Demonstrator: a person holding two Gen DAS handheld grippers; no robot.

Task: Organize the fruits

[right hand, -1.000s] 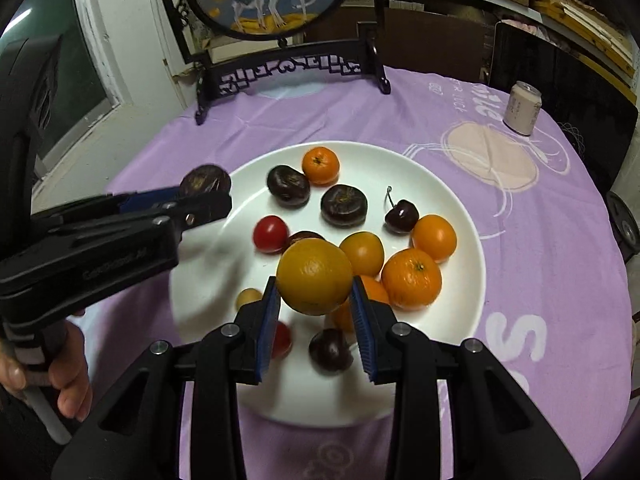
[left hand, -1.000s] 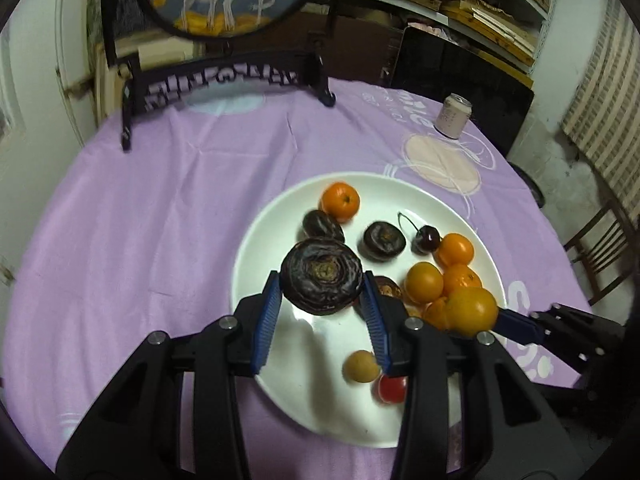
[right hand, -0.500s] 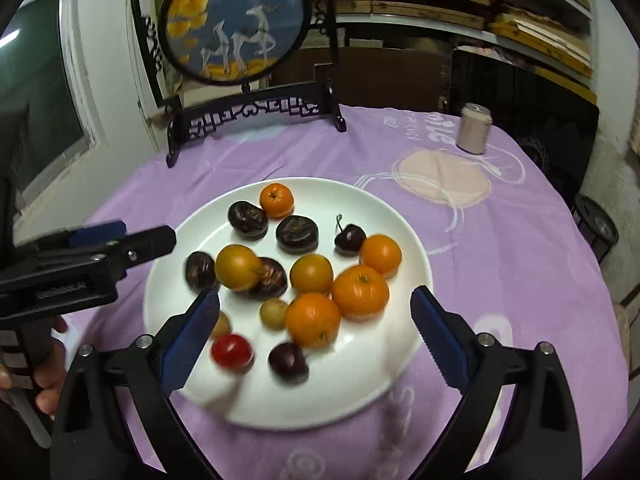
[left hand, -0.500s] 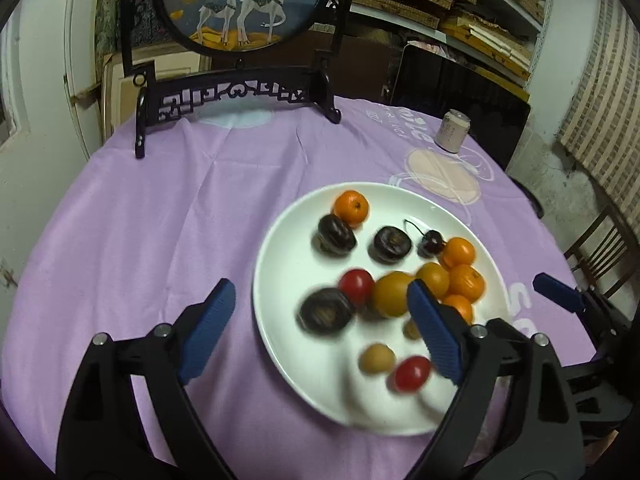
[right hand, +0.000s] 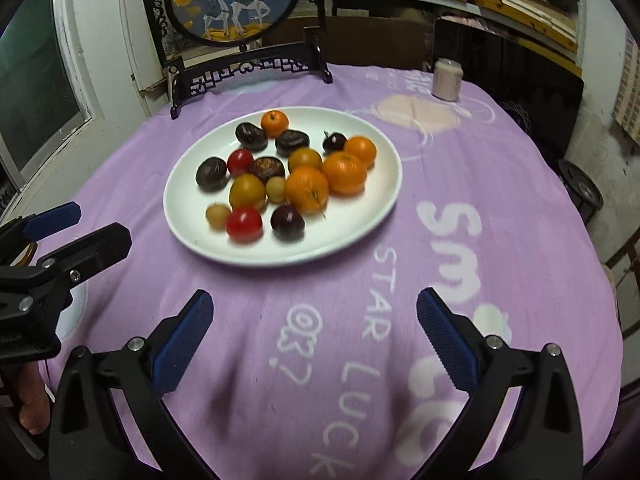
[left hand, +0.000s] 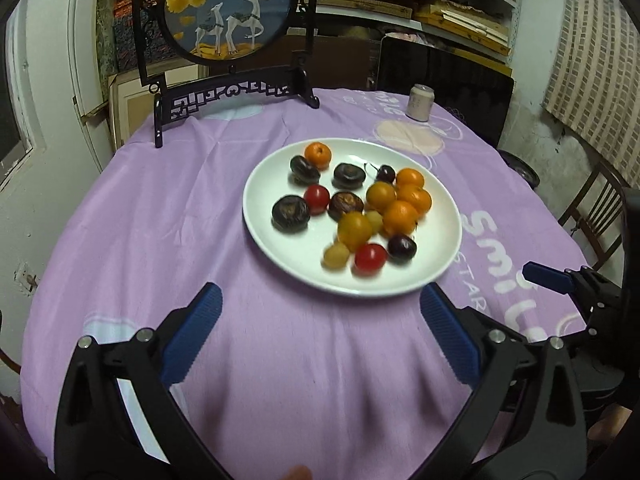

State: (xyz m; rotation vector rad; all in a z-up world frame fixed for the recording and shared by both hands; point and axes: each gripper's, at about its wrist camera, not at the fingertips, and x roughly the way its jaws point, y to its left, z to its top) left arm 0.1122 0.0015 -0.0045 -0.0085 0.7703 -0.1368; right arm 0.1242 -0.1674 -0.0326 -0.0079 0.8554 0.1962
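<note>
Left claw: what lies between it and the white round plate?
Only bare purple tablecloth separates the left claw from the white round plate, seen in the left wrist view.

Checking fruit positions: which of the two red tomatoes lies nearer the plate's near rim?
The red tomato beside the dark plum; the other tomato sits mid-plate among dark fruits.

Left tongs [left hand: 320, 320] and right tongs [right hand: 314, 320] both hang spread wide, gripping nothing.

dim indoor light — soft shadows, slight motion blur throughout, heavy fisheye bending and dark corners.
</note>
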